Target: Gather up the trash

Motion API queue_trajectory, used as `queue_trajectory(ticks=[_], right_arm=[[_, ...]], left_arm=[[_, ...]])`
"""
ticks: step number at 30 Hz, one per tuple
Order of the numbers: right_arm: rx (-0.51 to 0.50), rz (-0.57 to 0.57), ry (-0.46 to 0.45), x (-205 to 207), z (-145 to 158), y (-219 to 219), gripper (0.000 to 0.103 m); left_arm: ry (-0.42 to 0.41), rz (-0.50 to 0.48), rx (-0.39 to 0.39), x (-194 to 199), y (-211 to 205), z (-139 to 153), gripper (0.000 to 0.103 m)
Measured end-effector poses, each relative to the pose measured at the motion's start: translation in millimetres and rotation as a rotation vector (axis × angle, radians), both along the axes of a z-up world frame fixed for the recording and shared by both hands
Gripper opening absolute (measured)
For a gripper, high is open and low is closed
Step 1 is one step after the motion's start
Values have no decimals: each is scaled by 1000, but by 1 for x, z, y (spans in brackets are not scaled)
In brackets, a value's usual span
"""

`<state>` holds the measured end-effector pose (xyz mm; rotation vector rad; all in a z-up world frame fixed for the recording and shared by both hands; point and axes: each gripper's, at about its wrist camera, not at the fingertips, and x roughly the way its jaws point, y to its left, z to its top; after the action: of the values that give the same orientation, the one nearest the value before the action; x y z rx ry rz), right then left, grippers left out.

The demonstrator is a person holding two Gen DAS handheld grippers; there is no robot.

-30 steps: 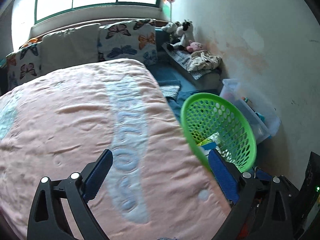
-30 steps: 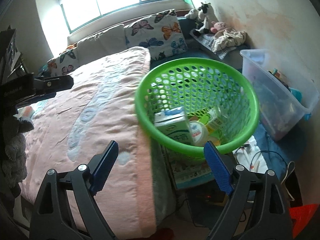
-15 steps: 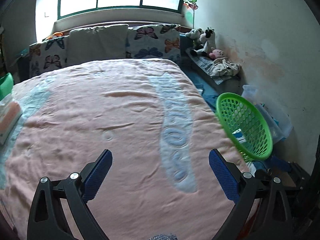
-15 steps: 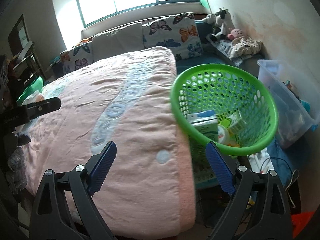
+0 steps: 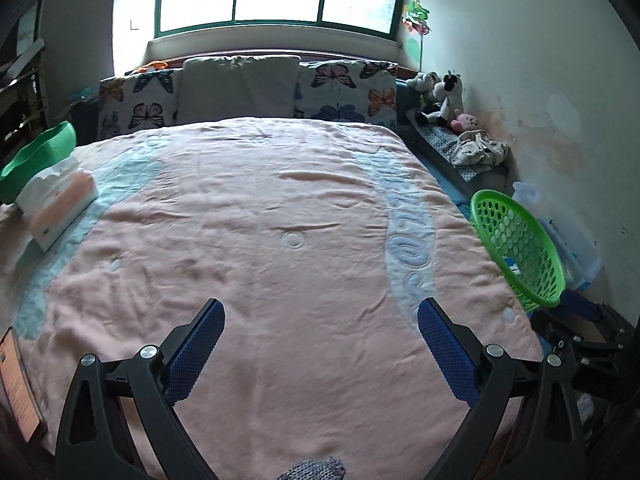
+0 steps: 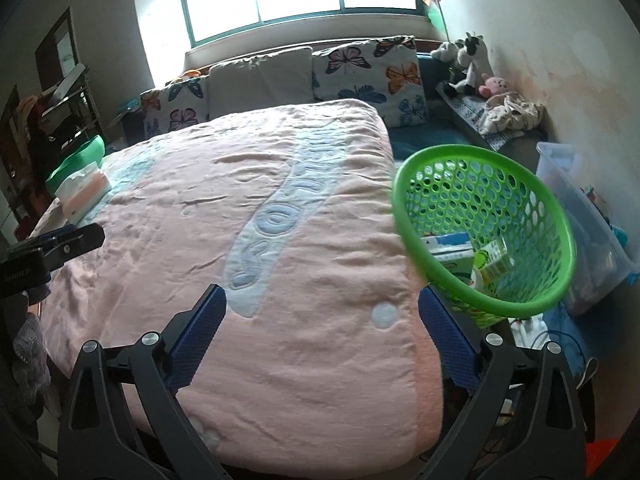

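A bright green perforated basket (image 6: pixel 516 216) is sitting just beside the bed's (image 6: pixel 280 240) right edge, its round rim tilting toward the viewer. Inside it, a white-and-blue carton (image 6: pixel 450 246), a small yellow-green carton (image 6: pixel 496 262) and a round white lid (image 6: pixel 476 279) are lying together against the near wall.
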<state>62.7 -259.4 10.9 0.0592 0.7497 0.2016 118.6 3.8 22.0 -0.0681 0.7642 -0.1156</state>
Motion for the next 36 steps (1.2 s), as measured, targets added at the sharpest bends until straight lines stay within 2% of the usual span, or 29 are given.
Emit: queue_trajectory(ticks=[12,36], right_arm=[[-4,27,-3,-4,0,19,98],[3,35,-10,-12,1,22,98]], left_arm=[[-15,44,28,-26,20,-8,94],[-10,58,61,-40,14,-13,94]])
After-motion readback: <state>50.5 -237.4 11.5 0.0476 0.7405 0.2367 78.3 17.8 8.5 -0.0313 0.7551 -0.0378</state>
